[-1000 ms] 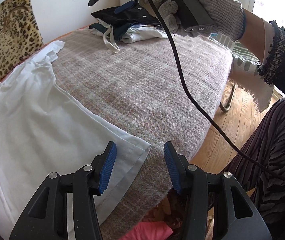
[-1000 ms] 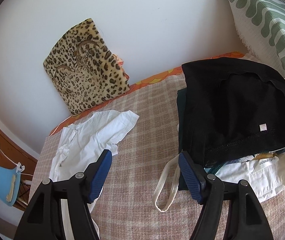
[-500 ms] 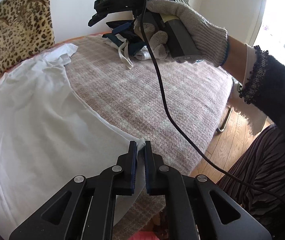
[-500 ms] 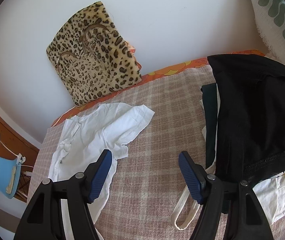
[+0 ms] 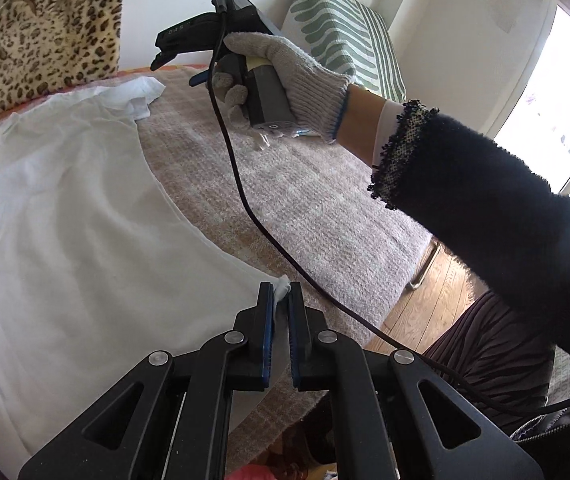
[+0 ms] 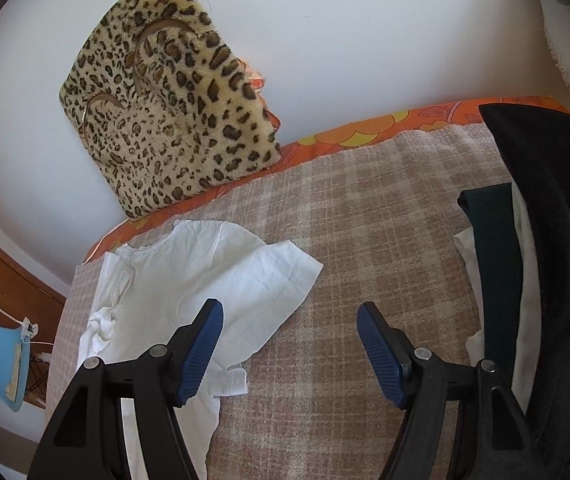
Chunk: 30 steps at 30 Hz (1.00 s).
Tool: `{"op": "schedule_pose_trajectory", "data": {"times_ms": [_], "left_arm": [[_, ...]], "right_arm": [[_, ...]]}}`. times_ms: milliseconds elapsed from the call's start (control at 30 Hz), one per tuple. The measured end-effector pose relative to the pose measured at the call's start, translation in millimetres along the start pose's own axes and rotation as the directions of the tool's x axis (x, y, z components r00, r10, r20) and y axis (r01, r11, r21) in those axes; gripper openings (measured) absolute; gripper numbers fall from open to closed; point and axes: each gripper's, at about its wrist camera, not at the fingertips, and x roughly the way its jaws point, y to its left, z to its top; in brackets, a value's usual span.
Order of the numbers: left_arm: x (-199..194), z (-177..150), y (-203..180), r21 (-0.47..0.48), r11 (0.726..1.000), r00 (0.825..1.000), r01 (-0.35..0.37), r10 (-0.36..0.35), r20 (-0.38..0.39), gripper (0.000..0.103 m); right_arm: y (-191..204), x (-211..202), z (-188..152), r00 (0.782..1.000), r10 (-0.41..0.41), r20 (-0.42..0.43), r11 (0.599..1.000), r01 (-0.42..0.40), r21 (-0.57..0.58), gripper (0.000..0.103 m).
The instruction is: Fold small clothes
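A bed covered by a pinkish checked blanket [image 5: 293, 208] fills the left wrist view, with a leopard-print cushion [image 5: 45, 32] against the far wall. A white T-shirt [image 5: 85, 232] is spread flat on the left, not yet folded. Its near hem corner is pinched between the closed pads of the left gripper [image 5: 281, 300], so the first fold seems only begun. The right gripper [image 5: 189, 46] is seen held over the far sleeve in a gloved hand [image 5: 285, 76]; its jaws are poorly shown here.

In the right wrist view, the right gripper [image 6: 289, 344] is shown wide open and empty above the sleeve. A pile of other clothes [image 6: 525, 264], probably still unfolded, is seen only here, at the right.
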Motion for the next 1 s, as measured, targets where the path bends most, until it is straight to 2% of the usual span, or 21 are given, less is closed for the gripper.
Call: {"op": "schedule_pose_trajectory", "data": {"times_ms": [233, 300, 333, 367, 400, 433, 467, 600, 667, 733, 900, 1000], "left_arm": [[-5, 2, 0, -0.009, 1.000, 0.999, 0.030, -0.030, 0.011, 0.005], [-6, 3, 1, -0.010, 0.999, 0.999, 0.033, -0.033, 0.013, 0.005], [-7, 2, 1, -0.011, 0.999, 0.999, 0.034, -0.034, 0.015, 0.005], [-7, 2, 1, -0.013, 0.999, 0.999, 0.036, -0.036, 0.017, 0.005], [-7, 3, 1, -0.018, 0.999, 0.999, 0.037, -0.036, 0.020, 0.005], [-8, 3, 0, -0.022, 0.999, 0.999, 0.038, -0.037, 0.023, 0.005], [-9, 3, -1, -0.024, 0.999, 0.999, 0.040, -0.039, 0.026, 0.005], [-14, 4, -6, -0.021, 0.999, 0.998, 0.050, -0.049, 0.040, 0.005], [-16, 3, -7, -0.023, 0.998, 0.997, 0.059, -0.058, 0.042, 0.005], [-16, 1, -8, -0.015, 0.998, 0.998, 0.058, -0.058, 0.039, 0.005], [-12, -6, -7, -0.004, 0.999, 0.999, 0.051, -0.051, 0.017, 0.005], [-15, -9, 0, -0.032, 0.999, 0.999, 0.041, -0.040, 0.017, 0.005]], "right_arm": [[-3, 45, 21, 0.999, -0.022, -0.038, 0.999, 0.023, 0.040, 0.073], [-3, 50, 22, 1.000, 0.005, -0.029, 0.999, -0.004, 0.047, 0.073], [-1, 52, 22, 0.999, 0.027, -0.030, 0.999, -0.026, 0.045, 0.061], [0, 55, 23, 0.997, 0.057, -0.049, 0.997, -0.055, 0.048, 0.030], [1, 59, 23, 0.994, 0.083, -0.072, 0.995, -0.080, 0.053, 0.017], [4, 59, 23, 0.993, 0.091, -0.076, 0.995, -0.087, 0.052, 0.008], [9, 58, 25, 0.994, 0.080, -0.070, 0.996, -0.078, 0.037, 0.004], [36, 34, 40, 0.999, 0.045, -0.015, 0.997, -0.046, -0.055, 0.003], [47, 20, 47, 0.998, 0.052, 0.017, 0.995, -0.050, -0.089, 0.003], [57, 18, 48, 0.999, 0.017, 0.032, 0.992, -0.013, -0.129, 0.003], [51, 51, 30, 0.990, -0.136, -0.048, 0.977, 0.126, -0.172, 0.003], [39, 54, 27, 0.991, -0.125, -0.057, 0.985, 0.117, -0.124, 0.003]]}}
